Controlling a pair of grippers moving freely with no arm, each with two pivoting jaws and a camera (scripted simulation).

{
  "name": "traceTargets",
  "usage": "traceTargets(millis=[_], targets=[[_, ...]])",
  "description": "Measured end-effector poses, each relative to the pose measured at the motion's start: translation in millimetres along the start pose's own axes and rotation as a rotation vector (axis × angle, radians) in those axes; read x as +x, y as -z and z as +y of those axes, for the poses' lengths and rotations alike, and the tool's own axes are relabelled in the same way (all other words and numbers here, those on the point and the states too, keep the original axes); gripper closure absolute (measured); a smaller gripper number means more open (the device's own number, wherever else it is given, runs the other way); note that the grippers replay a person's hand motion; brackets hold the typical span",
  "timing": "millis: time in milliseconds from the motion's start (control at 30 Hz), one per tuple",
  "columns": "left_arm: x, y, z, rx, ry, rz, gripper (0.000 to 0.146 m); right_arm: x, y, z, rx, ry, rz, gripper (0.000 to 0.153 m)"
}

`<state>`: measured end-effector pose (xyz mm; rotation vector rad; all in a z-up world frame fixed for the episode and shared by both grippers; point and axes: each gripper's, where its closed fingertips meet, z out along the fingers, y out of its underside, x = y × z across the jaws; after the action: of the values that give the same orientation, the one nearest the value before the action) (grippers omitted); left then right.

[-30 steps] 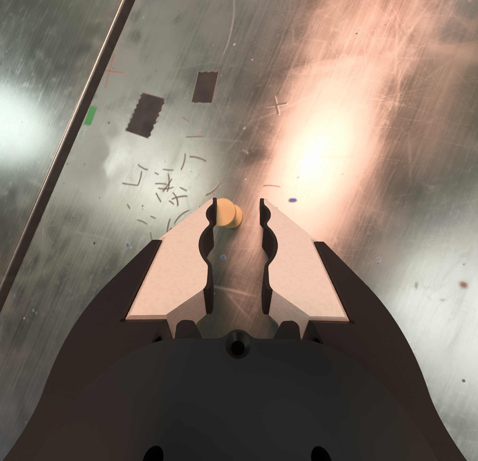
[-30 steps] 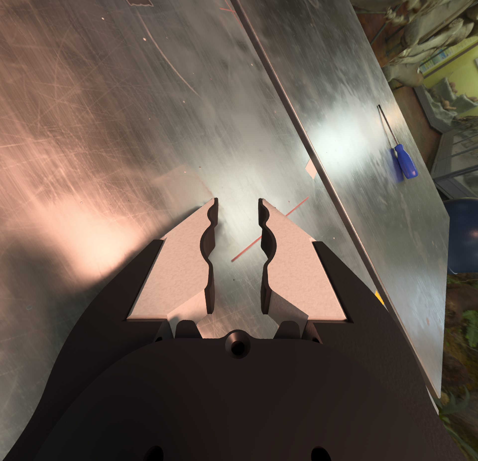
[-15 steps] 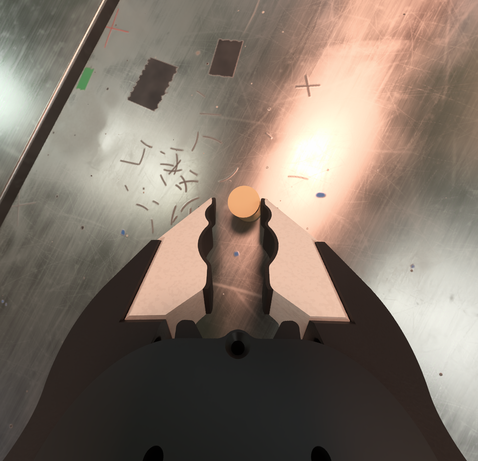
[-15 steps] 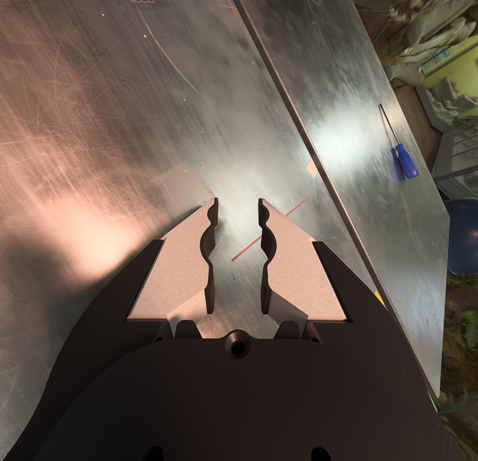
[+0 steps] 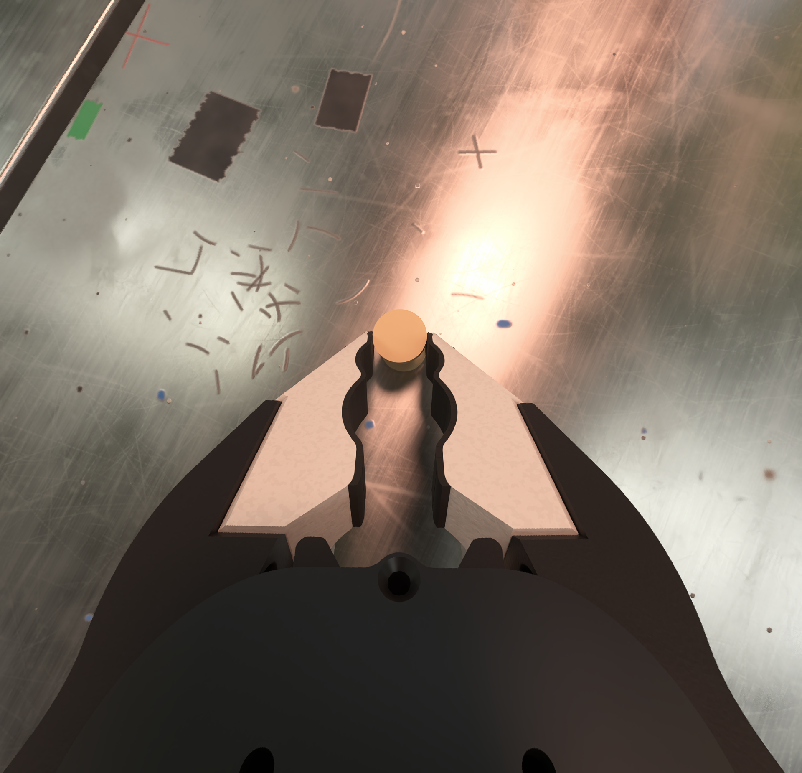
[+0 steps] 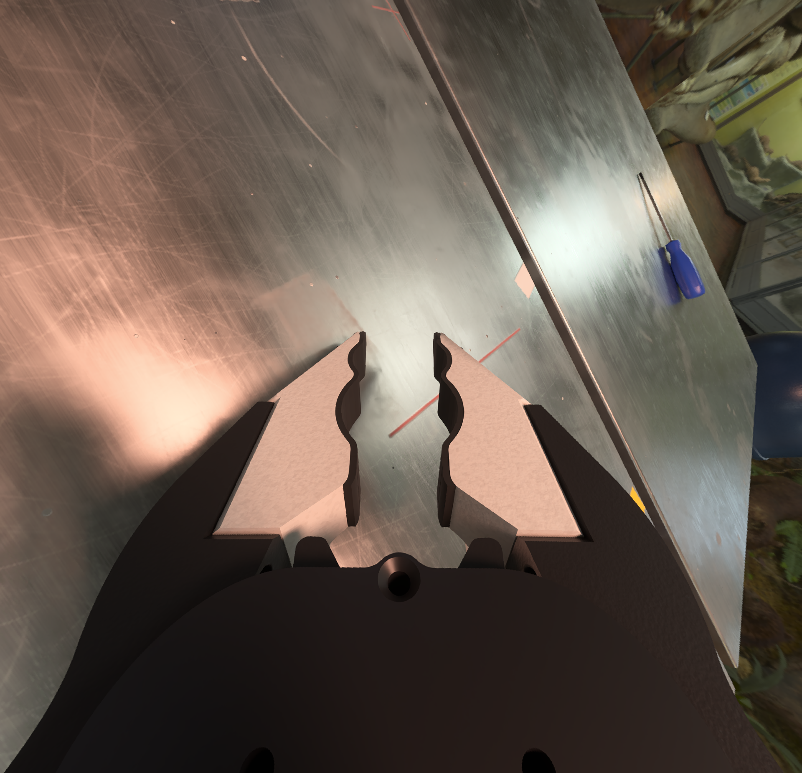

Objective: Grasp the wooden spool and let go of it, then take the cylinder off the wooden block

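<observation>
The wooden spool [image 5: 399,333] stands upright on the scratched metal table [image 5: 607,405]; I see its round tan top from above. My left gripper [image 5: 399,340] has its two fingertips pressed against the spool's sides and is shut on it at table level. My right gripper [image 6: 399,339] is open and empty above a bare stretch of metal with a thin red line [image 6: 455,383] under it. No wooden block or cylinder shows in either view.
Two dark tape patches [image 5: 215,135] [image 5: 343,100] and a green tape strip [image 5: 84,119] lie beyond the spool. A seam [image 6: 499,188] splits the table's sheets. A blue screwdriver [image 6: 683,274] lies near the table's right edge [image 6: 746,491].
The left gripper moved in over the spool, which went from lying tilted at the left fingertip to upright between both tips. The fingers closed onto it. The right gripper has barely moved.
</observation>
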<state>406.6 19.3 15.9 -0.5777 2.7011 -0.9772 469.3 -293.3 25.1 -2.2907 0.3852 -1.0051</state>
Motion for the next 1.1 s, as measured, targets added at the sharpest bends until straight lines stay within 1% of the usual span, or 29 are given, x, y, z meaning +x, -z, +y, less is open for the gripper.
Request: traceTargets(millis=[367, 633, 667, 733, 833, 900, 967, 1033, 1100], targets=[[0.0, -1.0, -1.4, 0.013, 0.011, 0.0, 0.123, -0.5, -0.1, -0.2, 0.0, 0.004, -0.001, 0.122], [4.8, -1.6, -4.4, 0.003, -0.016, -0.004, 0.123, -0.1, 0.6, -1.0, 0.005, 0.004, 0.0, 0.122], [6.0, 0.1, -6.7, -0.003, -0.025, -0.019, 0.122, 0.0, 1.0, -1.6, 0.008, 0.004, 0.001, 0.122], [12.1, 7.5, -16.6, 0.016, -0.05, -0.036, 0.113, -0.1, 1.5, -2.6, 0.012, 0.007, 0.002, 0.122], [19.1, 32.9, -34.6, 0.075, -0.09, -0.094, 0.109, -1.1, 1.2, -3.2, 0.013, 0.01, 0.0, 0.122], [19.7, 60.4, -44.6, 0.117, -0.115, -0.152, 0.109, -1.9, 0.8, -3.1, 0.011, 0.012, -0.003, 0.122], [10.5, 94.9, -48.1, 0.133, -0.124, -0.248, 0.111, -2.5, 0.4, -3.2, 0.011, 0.012, -0.005, 0.122], [-10.0, 132.1, -38.5, 0.08, -0.101, -0.371, 0.114, -3.2, -0.3, -2.2, 0.007, 0.012, -0.008, 0.122], [-32.6, 168.6, -18.6, -0.006, -0.078, -0.476, 0.115, -3.6, -0.6, -2.2, 0.005, 0.013, -0.01, 0.122]])
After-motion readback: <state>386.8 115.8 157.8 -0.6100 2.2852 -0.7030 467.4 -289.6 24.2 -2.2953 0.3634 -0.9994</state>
